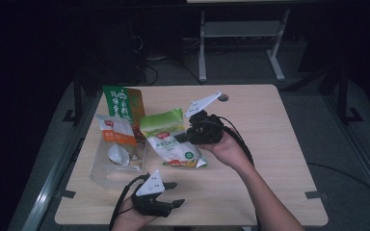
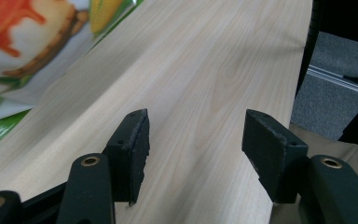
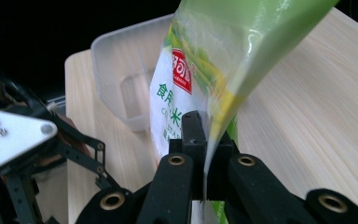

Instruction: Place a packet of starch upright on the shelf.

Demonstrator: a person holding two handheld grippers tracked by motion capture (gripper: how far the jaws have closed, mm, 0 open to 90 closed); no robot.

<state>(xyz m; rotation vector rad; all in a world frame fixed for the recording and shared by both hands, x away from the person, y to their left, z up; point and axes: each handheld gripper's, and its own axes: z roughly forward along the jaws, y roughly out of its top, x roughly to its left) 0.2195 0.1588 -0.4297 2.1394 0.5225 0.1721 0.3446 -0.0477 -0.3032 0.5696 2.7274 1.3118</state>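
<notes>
High view, perhaps three pouches [image 1: 173, 139], one clear bin [image 1: 103, 169]

Right half of the desk [image 1: 279, 144] lies open; left is crowded by a clear tub [image 1: 103, 171] (pouches [image 1: 120, 108] standing in and behind it).

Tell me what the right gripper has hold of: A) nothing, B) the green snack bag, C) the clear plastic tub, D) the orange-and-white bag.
B: the right gripper has its jaws shut on the edge of the green snack bag, lifting it beside the clear tub.
</notes>
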